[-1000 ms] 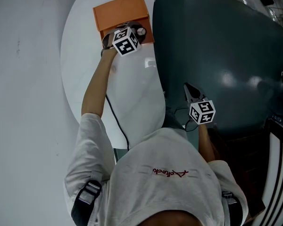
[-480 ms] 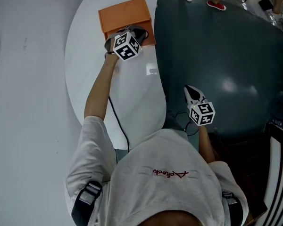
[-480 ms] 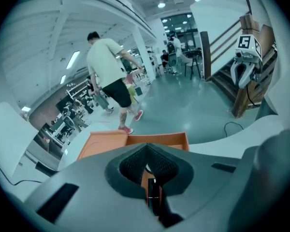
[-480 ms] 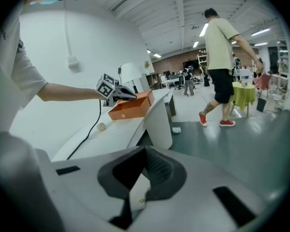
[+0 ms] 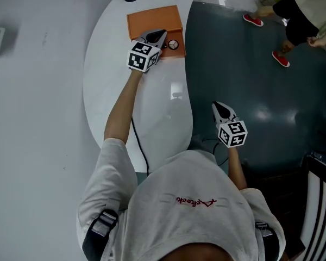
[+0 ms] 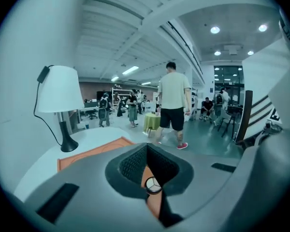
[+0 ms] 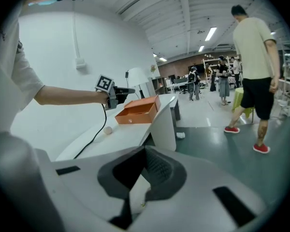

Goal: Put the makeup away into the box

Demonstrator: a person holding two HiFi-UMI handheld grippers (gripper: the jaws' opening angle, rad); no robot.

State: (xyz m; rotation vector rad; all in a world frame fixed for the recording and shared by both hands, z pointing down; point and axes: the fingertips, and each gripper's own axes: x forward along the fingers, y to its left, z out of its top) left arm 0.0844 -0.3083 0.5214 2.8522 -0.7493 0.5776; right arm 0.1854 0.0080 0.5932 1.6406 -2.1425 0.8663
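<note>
The open orange box (image 5: 155,22) lies at the far end of the white table (image 5: 152,118). A small round silver-rimmed makeup piece (image 5: 174,44) rests at the box's near right corner. My left gripper (image 5: 158,35) hovers above the box's front edge, jaws shut and empty. In the left gripper view its closed jaws (image 6: 147,153) point over the box (image 6: 94,151), and the round piece (image 6: 153,185) shows below them. My right gripper (image 5: 219,108) hangs over the dark floor beside the table, jaws together with nothing in them. It looks at the box (image 7: 137,111) and the left gripper (image 7: 128,90).
A white lamp (image 6: 60,98) stands behind the box. A black cable (image 5: 138,145) runs along the table, and a small white ball (image 7: 108,129) lies near it. A person in a pale shirt (image 7: 253,71) walks on the floor to the right; others stand farther back.
My left gripper has risen out of the box and rolled, and its jaws have gone from open to shut. The round piece stays in the box. The right gripper has barely moved.
</note>
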